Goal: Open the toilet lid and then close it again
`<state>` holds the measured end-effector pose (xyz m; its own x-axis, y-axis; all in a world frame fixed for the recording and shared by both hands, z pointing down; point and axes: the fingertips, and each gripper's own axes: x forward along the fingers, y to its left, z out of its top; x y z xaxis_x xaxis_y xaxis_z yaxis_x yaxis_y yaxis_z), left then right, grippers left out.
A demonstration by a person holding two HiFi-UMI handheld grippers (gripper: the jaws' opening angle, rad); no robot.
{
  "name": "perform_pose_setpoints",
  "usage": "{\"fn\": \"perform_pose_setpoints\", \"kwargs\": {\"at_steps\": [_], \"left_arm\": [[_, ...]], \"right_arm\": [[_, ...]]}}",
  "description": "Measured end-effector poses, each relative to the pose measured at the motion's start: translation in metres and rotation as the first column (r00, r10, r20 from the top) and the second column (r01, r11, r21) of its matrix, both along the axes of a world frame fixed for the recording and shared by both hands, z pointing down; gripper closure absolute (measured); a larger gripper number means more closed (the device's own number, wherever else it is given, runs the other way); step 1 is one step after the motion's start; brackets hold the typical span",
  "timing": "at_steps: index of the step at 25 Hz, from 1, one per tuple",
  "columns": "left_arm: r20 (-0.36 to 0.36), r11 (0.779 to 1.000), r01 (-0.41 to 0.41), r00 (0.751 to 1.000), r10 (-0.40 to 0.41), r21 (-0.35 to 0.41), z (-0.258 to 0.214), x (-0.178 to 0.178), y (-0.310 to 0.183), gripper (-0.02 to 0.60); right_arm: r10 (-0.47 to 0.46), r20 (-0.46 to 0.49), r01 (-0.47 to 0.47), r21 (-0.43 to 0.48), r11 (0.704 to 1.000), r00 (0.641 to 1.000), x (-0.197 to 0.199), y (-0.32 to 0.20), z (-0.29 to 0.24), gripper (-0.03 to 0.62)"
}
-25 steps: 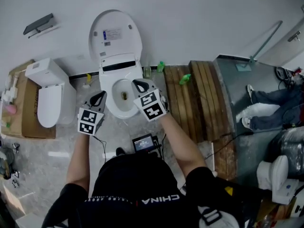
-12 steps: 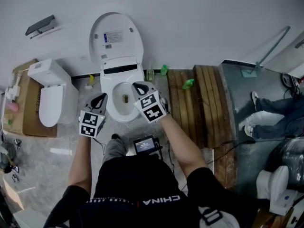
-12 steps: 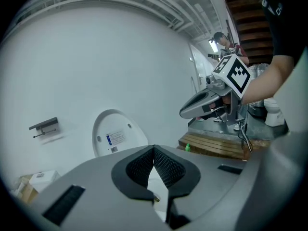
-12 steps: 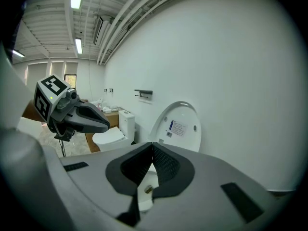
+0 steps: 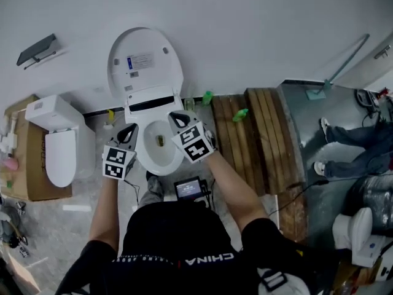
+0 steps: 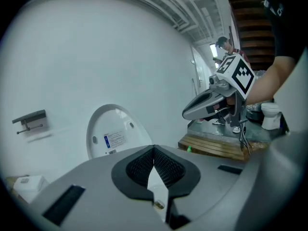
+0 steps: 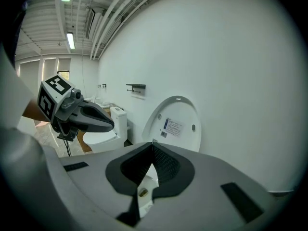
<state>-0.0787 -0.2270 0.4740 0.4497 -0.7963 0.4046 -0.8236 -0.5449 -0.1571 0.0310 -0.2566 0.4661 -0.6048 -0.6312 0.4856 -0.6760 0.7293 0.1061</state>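
**Head view, left to right.** A second toilet (image 5: 58,149) stands with its lid down at the floor's left edge, against the wall. The left gripper (image 5: 129,129) has its jaws pressed together on nothing and sits just beside the left rim of the bowl (image 5: 158,165). The lid (image 5: 145,60) is raised and leans on the wall behind the bowl, with its labelled underside facing out. The right gripper (image 5: 177,117) also has its jaws closed and empty, above the bowl's right rear rim. Wooden planks (image 5: 252,134) lie on the floor to the right of the bowl.
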Motion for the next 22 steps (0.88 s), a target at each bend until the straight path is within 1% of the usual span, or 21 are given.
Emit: {"fn": "perform_pose_setpoints", "kwargs": {"at_steps": [2, 6, 13, 18, 22], "left_arm": [[-0.007, 1.0, -0.018, 1.0, 0.018, -0.005, -0.001, -0.01, -0.023, 0.572], [-0.008, 0.997, -0.076, 0.997, 0.076, 0.001, -0.008, -0.028, -0.064, 0.572], [-0.012, 0.991, -0.137, 0.991, 0.137, -0.014, -0.004, -0.067, -0.108, 0.572], [-0.018, 0.99, -0.137, 0.99, 0.136, -0.027, 0.001, -0.084, -0.127, 0.572], [-0.024, 0.992, -0.122, 0.992, 0.121, -0.037, 0.005, -0.082, -0.138, 0.572]], "right_arm": [[0.009, -0.009, -0.009, 0.001, 1.0, 1.0, -0.012, -0.019, -0.002, 0.58], [0.057, -0.019, -0.057, -0.006, 0.998, 0.998, -0.033, -0.057, -0.006, 0.58], [0.118, -0.005, -0.118, -0.024, 0.993, 0.993, -0.078, -0.103, -0.004, 0.58], [0.108, -0.014, -0.109, -0.038, 0.993, 0.994, -0.098, -0.116, 0.003, 0.58], [0.093, -0.024, -0.094, -0.048, 0.994, 0.995, -0.095, -0.127, 0.006, 0.58]]}}
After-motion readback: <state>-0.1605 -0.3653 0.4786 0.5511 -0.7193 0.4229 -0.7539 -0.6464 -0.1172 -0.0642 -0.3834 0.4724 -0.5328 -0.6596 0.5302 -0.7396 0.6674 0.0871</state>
